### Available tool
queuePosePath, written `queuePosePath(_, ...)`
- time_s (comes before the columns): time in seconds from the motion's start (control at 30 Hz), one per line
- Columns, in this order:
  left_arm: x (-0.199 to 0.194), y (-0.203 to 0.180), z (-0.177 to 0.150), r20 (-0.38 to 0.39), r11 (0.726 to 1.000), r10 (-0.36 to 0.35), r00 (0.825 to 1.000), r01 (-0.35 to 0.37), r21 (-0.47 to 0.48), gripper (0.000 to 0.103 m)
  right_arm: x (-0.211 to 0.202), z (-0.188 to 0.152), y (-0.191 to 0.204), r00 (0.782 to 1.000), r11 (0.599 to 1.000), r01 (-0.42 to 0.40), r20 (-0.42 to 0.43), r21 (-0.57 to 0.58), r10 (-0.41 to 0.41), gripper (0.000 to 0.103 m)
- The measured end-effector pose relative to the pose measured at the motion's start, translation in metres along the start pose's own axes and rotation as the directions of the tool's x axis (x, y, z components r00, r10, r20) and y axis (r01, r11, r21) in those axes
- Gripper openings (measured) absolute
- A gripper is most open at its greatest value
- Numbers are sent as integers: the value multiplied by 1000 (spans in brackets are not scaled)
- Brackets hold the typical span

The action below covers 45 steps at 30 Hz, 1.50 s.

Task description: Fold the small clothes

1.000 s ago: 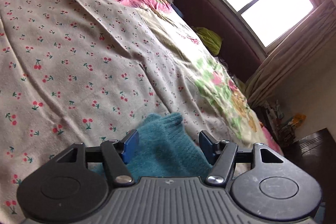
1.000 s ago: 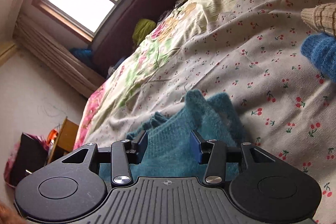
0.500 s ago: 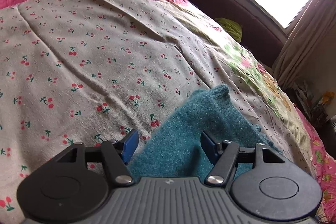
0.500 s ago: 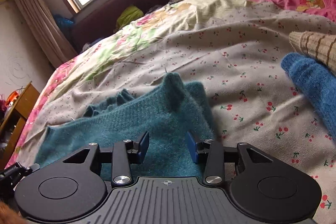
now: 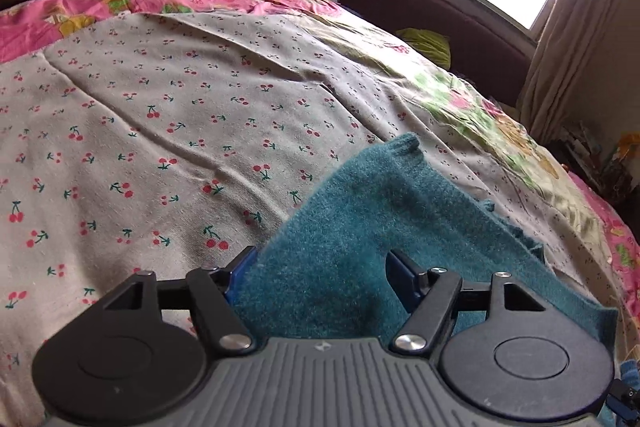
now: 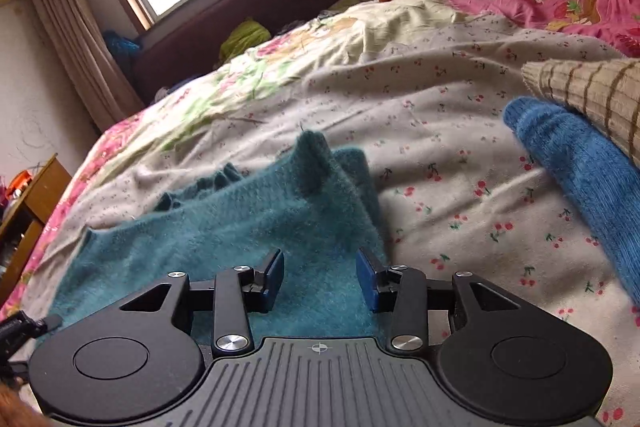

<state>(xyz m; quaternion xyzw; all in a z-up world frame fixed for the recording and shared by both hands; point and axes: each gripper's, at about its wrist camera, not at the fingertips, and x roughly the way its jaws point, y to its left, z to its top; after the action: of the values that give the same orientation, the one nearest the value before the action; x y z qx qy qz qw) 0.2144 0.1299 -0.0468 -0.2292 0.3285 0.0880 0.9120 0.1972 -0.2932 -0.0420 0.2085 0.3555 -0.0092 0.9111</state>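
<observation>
Your left gripper (image 5: 318, 273) has its jaws spread wide, with the teal knit (image 5: 384, 227) bulging up between the blue pads but not pinched. Your right gripper (image 6: 320, 275) is the same: jaws apart, teal knit (image 6: 248, 223) under and between them, nothing clamped.

Over the last second both views have swung from steep tilts to nearly level, and far more of the knit shows in each. In the left view it was a small lump at the fingers; now a long sleeve-like piece runs out across the cherry sheet (image 5: 160, 131) to a cuffed end. In the right view the garment is spread wider to the left, with a peak standing up ahead of the jaws. So you have lowered and levelled both tools over the near edge, and the garment appears to have been drawn out flatter on the bed.

That suggests you are at the point of taking hold for a fold, not mid-fold. Whether the pads touch the cloth or hover just over it, I cannot tell; the housings hide it.

To your right, a blue knit (image 6: 580, 179) and a striped beige one (image 6: 592, 95) lie touching each other, apart from the teal piece.
</observation>
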Motion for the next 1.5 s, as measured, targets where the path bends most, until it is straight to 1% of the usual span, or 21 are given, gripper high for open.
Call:
queuePosePath(0.1, 12, -4, -6, -48, 996, 58, 997, -55, 68, 84, -3, -5, 0, 1000, 1000, 0, 28, -15, 1, 37)
queuePosePath(0.13, 16, -1, -7, -56, 996, 63, 996, -60, 62, 87, -8, -5, 0, 999, 1000, -18, 42, 0, 18, 39)
queuePosePath(0.17, 16, 4, -6, -64, 998, 53, 997, -51, 29, 87, -13, -4, -1, 998, 999, -40, 56, 13, 39, 40)
queuePosePath(0.23, 6, 8, -5, -53, 999, 44, 998, -44, -10, 87, -21, -4, -8, 994, 997, -68, 91, 42, 64, 40)
queuePosePath(0.3, -8, 3, -6, -17, 998, 68, 998, -68, 14, 86, -22, -8, -19, 992, 994, -74, 104, 80, 65, 40)
queuePosePath(0.33, -14, 1, -7, -5, 997, 71, 997, -71, 29, 86, -19, -11, -24, 994, 994, -65, 91, 88, 57, 40)
queuePosePath(0.4, -24, -5, -11, 7, 996, 75, 997, -76, 56, 86, -6, -16, -30, 999, 998, -22, 37, 60, 20, 40)
queuePosePath(0.43, -26, -8, -13, 6, 993, 88, 996, -88, 72, 86, -1, -18, -34, 1000, 997, -27, 13, 68, 26, 45)
queuePosePath(0.47, -26, -10, -14, 0, 991, 100, 995, -100, 86, 86, 1, -19, -39, 999, 993, -47, 6, 106, 47, 45)
queuePosePath(0.53, -25, -12, -17, -2, 987, 128, 992, -127, 101, 86, -2, -15, -44, 997, 987, -77, 5, 141, 77, 45)
queuePosePath(0.67, -38, -15, -17, 37, 988, 132, 991, -135, 78, 86, -2, -16, -52, 994, 979, -107, 7, 173, 107, 45)
queuePosePath(0.77, -49, -18, -18, 72, 989, 121, 990, -127, 79, 86, 0, -16, -53, 993, 976, -116, 1, 185, 117, 45)
queuePosePath(0.9, -55, -27, -25, 68, 990, 85, 994, -92, 108, 86, -1, -16, -55, 991, 971, -130, 8, 200, 131, 45)
queuePosePath(1.03, -57, -51, -37, 40, 985, 28, 999, -35, 169, 86, 2, -17, -62, 987, 957, -154, -2, 244, 160, 45)
queuePosePath(1.1, -53, -64, -46, 8, 979, 6, 1000, -8, 206, 86, 3, -17, -67, 985, 949, -165, -5, 269, 173, 45)
queuePosePath(1.23, -45, -84, -63, -54, 970, -20, 998, 32, 241, 86, 5, -16, -73, 981, 937, -184, -4, 298, 194, 45)
queuePosePath(1.33, -42, -100, -68, -67, 960, -37, 997, 54, 274, 86, 8, -16, -74, 979, 935, -193, -4, 296, 204, 45)
queuePosePath(1.5, -35, -126, -68, -70, 946, -74, 995, 92, 312, 86, 9, -15, -74, 977, 937, -201, -6, 286, 212, 45)
